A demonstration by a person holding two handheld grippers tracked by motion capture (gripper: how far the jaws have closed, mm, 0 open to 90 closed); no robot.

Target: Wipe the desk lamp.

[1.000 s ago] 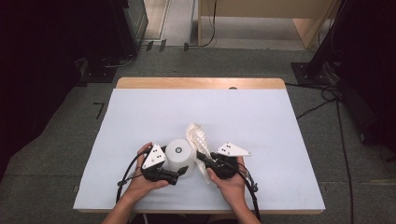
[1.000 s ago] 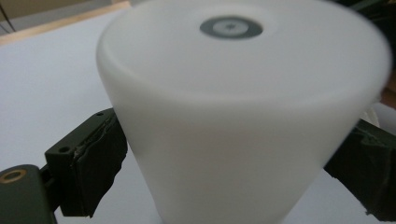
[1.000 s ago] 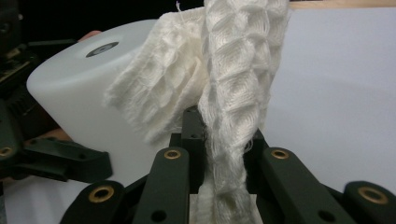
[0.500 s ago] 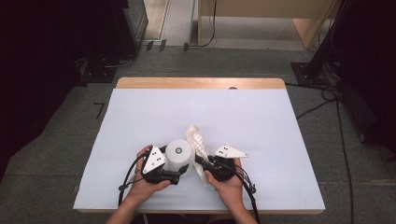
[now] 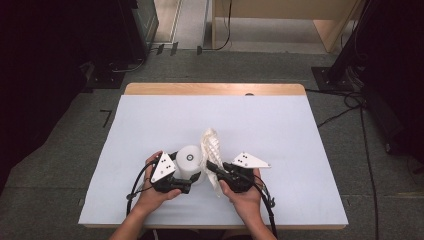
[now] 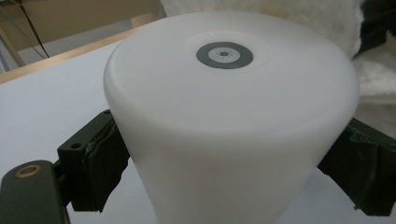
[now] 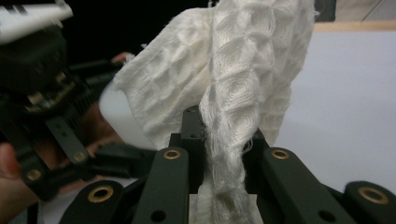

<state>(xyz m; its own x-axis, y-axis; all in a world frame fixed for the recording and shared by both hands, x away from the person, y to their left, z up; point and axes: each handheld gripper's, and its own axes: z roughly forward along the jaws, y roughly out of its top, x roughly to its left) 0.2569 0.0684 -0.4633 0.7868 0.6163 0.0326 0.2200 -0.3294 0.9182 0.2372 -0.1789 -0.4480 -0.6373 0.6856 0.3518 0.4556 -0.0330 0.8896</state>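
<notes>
A white cylinder (image 5: 190, 160) with a small grey disc on its top stands on the white table (image 5: 150, 125), near the front edge. My left gripper (image 5: 191, 179) is shut on it, and its pads (image 6: 100, 156) press the two sides of the cylinder (image 6: 229, 116). Just right of it, a white waffle-weave cloth (image 5: 211, 146) rises twisted from my right gripper (image 5: 212, 168). The right gripper (image 7: 224, 140) is shut on the bunched lower part of the cloth (image 7: 243, 70), whose upper end leans beside the cylinder (image 7: 116, 116).
The table's wooden far edge (image 5: 215, 89) runs along the back. Dark equipment (image 5: 60, 60) stands on the floor to the left, and cables (image 5: 345, 107) lie on the floor to the right. Bare white tabletop surrounds both hands.
The right gripper has risen slightly with the cloth in it. The left gripper and the cylinder have stayed where they were.
</notes>
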